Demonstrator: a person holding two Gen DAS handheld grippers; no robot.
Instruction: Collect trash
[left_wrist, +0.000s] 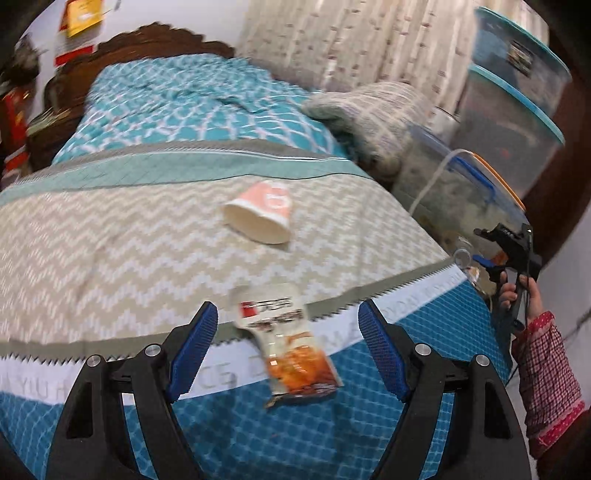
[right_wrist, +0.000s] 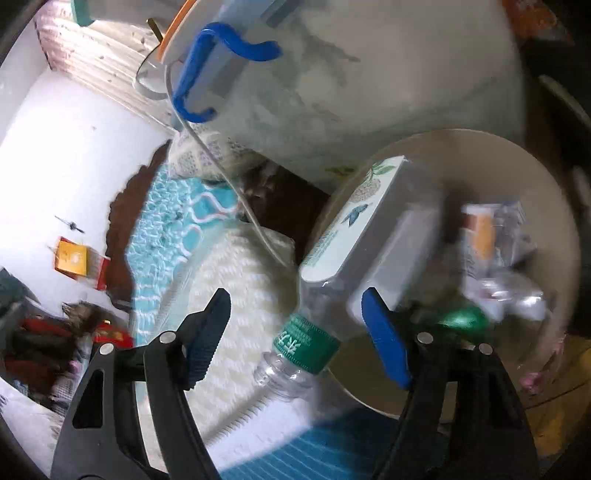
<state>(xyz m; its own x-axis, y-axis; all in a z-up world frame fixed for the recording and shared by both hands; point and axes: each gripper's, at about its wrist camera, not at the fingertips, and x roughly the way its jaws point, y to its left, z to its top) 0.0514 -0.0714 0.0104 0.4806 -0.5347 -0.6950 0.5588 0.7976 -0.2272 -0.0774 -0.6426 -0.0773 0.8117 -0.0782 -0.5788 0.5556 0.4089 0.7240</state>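
Observation:
In the left wrist view a crumpled snack wrapper (left_wrist: 291, 343) lies on the bed near its front edge, between my left gripper's (left_wrist: 288, 347) open fingers. A pink and white paper cup (left_wrist: 260, 214) lies on its side farther back on the bed. My right gripper (left_wrist: 491, 254) shows at the right beside the bed. In the right wrist view my right gripper (right_wrist: 295, 332) is open, and a clear plastic bottle (right_wrist: 332, 295) with a green label falls neck-down between its fingers, over the rim of a round beige bin (right_wrist: 546, 206) that holds wrappers (right_wrist: 495, 251).
The bed (left_wrist: 110, 240) has a chevron and teal-checked cover. A grey pillow (left_wrist: 373, 114) lies at its right. Stacked clear storage boxes (left_wrist: 517, 110) with blue handles (right_wrist: 207, 74) stand beside the bed, above the bin. A white cable (left_wrist: 432, 181) hangs there.

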